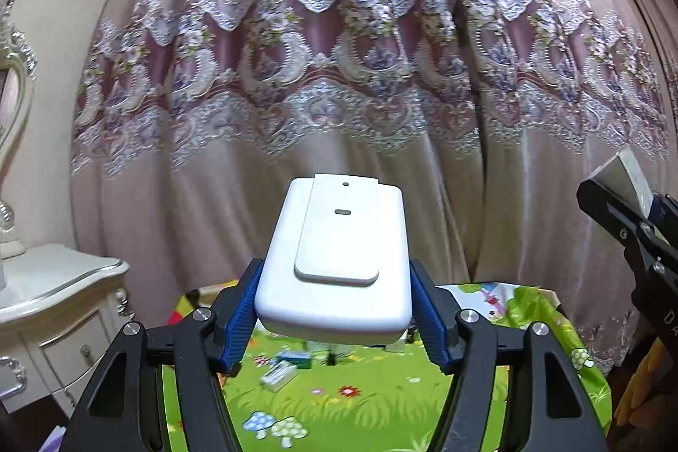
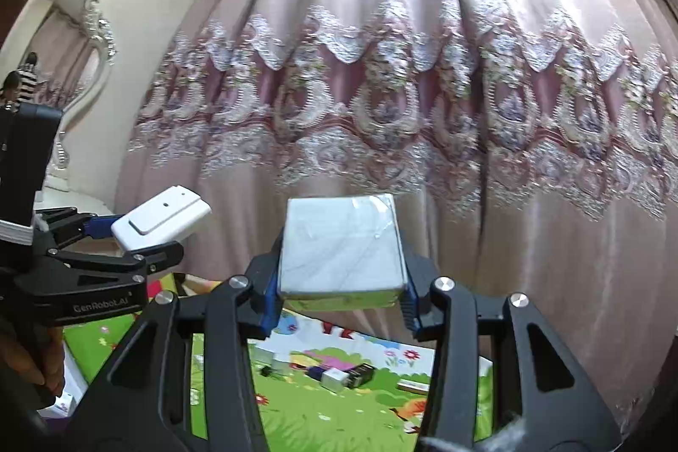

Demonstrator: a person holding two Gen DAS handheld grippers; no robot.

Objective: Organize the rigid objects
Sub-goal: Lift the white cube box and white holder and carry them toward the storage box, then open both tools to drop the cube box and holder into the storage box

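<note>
We grip two things, one per claw. Our left claw (image 1: 334, 318) clasps one glossy white rounded plastic device (image 1: 339, 257) between its blue pads. Our right claw (image 2: 339, 293) clamps one pale wrapped square box (image 2: 342, 246). Several small items lie below on the cartoon-print worktop (image 1: 381, 401).

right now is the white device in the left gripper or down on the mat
In the left gripper: its blue fingers clamp the white device above the mat.

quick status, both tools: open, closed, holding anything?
Left tool: closed on the white plastic device, lifted above the mat.
Right tool: closed on the film-wrapped white box, also held above the mat.
</note>
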